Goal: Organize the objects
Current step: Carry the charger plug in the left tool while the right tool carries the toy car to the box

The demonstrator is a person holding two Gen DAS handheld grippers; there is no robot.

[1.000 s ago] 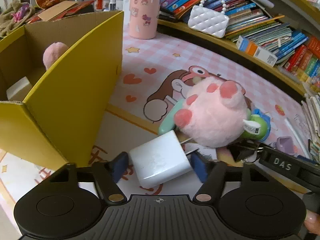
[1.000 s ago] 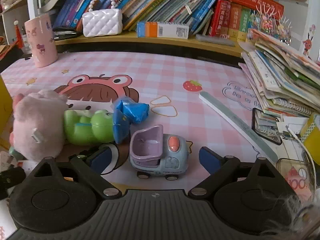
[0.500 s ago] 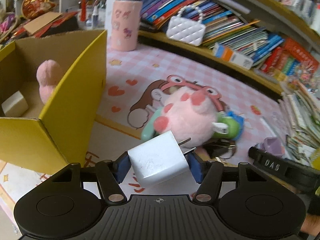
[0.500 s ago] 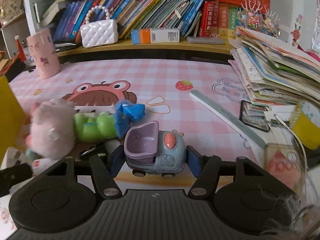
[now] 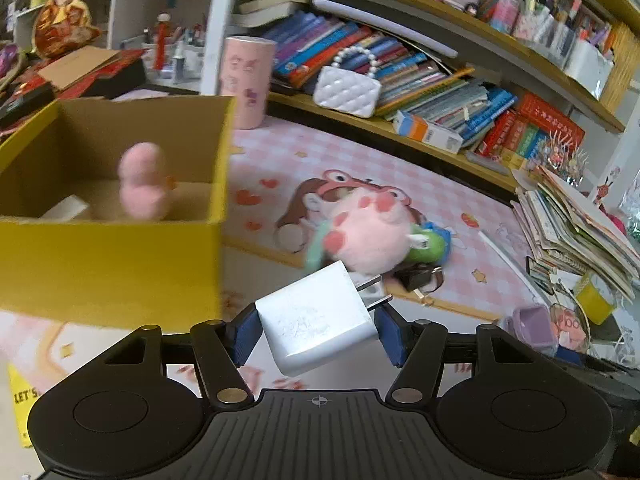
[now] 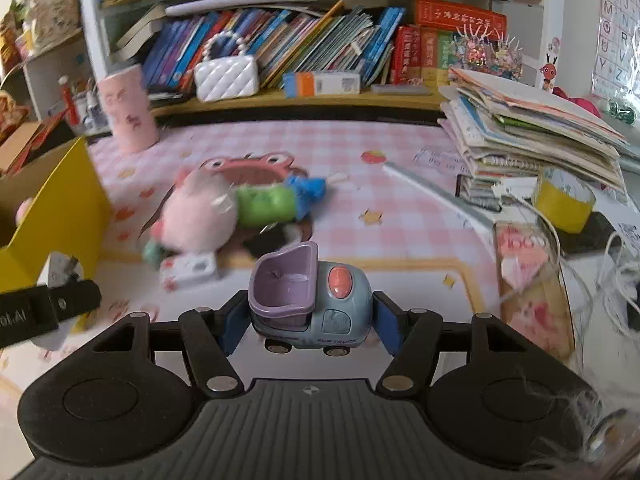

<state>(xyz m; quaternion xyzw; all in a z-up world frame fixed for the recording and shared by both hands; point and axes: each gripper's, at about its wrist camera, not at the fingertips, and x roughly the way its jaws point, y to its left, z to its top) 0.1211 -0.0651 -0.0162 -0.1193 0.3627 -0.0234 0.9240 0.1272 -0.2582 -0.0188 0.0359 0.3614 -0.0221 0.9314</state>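
Carrying both finds boxward, I clamp the left gripper (image 5: 316, 326) on the charger (image 5: 316, 322), the right gripper (image 6: 308, 316) on the toy truck (image 6: 310, 294), bound for the yellow box (image 5: 112, 264).

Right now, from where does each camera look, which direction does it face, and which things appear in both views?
Left wrist: sits behind the left claw, faces forward over the white charger it grips, toward the yellow box and bookshelf; only its fingers show.
Right wrist: sits behind the right claw, faces the shelf over the gripped toy truck; its fingers and the left tool's edge show.
Shared: pink plush, white purse, pink cup, yellow box.
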